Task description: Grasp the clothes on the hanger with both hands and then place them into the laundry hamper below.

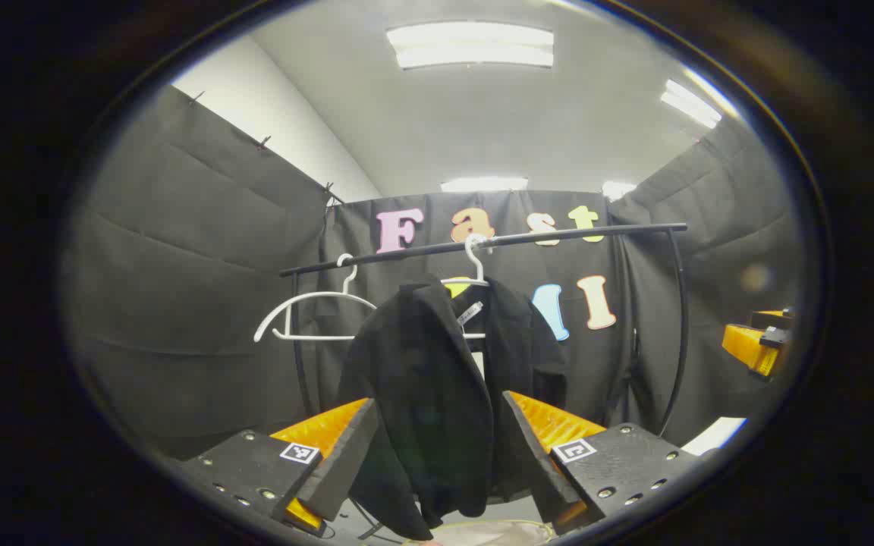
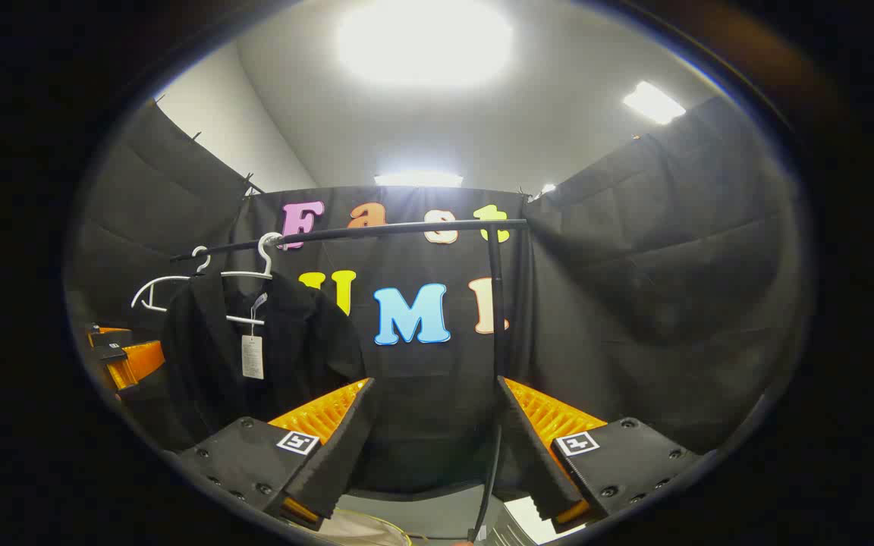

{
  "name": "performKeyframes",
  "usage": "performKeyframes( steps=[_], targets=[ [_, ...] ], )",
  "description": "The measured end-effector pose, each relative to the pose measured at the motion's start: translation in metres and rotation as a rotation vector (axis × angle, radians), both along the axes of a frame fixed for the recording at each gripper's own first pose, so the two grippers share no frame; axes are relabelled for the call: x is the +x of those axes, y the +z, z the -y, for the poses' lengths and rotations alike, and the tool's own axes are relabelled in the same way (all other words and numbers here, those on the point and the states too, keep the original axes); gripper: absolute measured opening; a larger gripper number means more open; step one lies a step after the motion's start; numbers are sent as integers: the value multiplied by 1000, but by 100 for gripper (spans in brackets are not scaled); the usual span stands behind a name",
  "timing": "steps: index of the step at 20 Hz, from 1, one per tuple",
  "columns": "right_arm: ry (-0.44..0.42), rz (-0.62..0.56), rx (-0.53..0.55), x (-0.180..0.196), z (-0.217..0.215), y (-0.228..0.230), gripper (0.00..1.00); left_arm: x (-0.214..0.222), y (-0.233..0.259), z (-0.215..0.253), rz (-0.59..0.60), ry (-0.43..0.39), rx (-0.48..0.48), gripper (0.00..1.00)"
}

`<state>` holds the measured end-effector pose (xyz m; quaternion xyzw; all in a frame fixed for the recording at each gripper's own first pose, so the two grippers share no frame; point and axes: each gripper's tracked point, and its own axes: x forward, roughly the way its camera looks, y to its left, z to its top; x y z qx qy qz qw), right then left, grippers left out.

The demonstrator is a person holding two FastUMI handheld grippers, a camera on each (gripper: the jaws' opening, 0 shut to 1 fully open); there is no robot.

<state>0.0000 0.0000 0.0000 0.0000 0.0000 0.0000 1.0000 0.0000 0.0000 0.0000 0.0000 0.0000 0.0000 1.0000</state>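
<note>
Between the spread left hand-held gripper [image 1: 437,447] fingers, black jacket [image 1: 437,394] hem unpinched, right hand-held gripper [image 2: 435,447] spread too.

In the left gripper view, the black garment [image 1: 422,394] covers most of its white hanger [image 1: 473,262], leaving the hook and a short bar. Its hem runs behind the left claw [image 1: 437,455] at the bottom centre. A pale rim [image 1: 482,531] at the bottom edge is cut off; what it is cannot be told. At the right edge, the right claw [image 1: 756,345] is cropped. In the right gripper view, the left claw [image 2: 122,360] hides the garment's lower left. The paper tag [image 2: 253,356] is too small to read.
</note>
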Motion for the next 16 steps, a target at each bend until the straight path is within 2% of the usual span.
performKeyframes(
  steps=[6, 16],
  targets=[
    [-20, -11, 12, -5, 5, 5, 96, -2, -1, -4, -20, -1, 21, 94],
    [33, -3, -6, 7, -10, 13, 96, 0, -4, -9, -35, 19, 31, 94]
  ],
)
